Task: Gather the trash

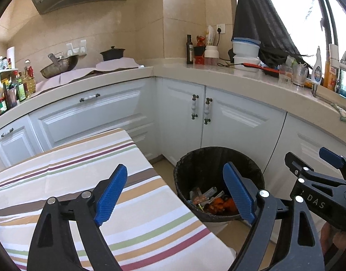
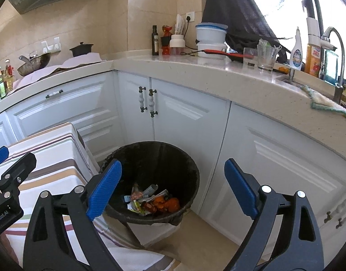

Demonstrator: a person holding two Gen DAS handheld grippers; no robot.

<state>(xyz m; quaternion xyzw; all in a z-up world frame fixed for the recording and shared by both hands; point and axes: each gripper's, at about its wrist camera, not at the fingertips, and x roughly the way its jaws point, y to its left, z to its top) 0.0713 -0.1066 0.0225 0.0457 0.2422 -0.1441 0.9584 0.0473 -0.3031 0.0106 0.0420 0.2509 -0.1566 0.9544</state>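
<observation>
**Both grippers empty above the trash bin**

1. From my remote station I see white cabinets (image 2: 184, 122) running under an L-shaped countertop (image 2: 218, 76) (bottles, glasses and stacked containers stand along it).
2. A table with a striped tablecloth (image 1: 66, 180) occupies the lower left of the left wrist view; its right edge lies just beside the bin.
3. The trash bin (image 2: 191, 169), lined with a black bag, stands on the floor in front of the cabinet doors, near the inner corner of the countertop.
4. My left gripper (image 1: 175, 194) has its jaws spread wide, nothing between them; one blue pad is over the tablecloth, the other over the bin's mouth.
5. My right gripper (image 2: 173, 187) is likewise spread and empty, framing the bin.
6. The trash (image 2: 152, 201), wrappers and orange scraps, lies at the bottom of the bin.
</observation>
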